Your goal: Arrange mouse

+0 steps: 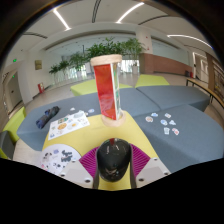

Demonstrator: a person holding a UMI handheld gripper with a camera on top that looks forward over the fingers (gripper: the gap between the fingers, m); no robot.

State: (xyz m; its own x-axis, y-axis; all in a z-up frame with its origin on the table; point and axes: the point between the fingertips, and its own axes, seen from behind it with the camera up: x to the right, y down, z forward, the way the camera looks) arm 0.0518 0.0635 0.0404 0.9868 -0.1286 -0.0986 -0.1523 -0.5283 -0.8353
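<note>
Leftmost, a dark object (47,117) lies on the grey table (190,125), too small to identify. Next to it, nearer the centre, a white sheet (68,124) with coloured marks rests flat, and closer to the fingers a second white printed sheet (60,158) sits at the edge of a yellow surface (105,130). Centre: gripper (114,166) low in view, magenta pads (88,163) on both inner faces. A black mouse (114,158) sits between the fingers, pads close against both its flanks; fingers set narrow and appear to press on it, though contact on each side is hard to confirm. Mouse lies over the yellow surface, nose pointing away. Just beyond it stands a tall upright box (107,87), orange-red with a pale top. Right of the box, small white cards (164,123) are scattered on the grey table. Behind everything, a row of green plants (100,52) under ceiling strip lights (128,12).
</note>
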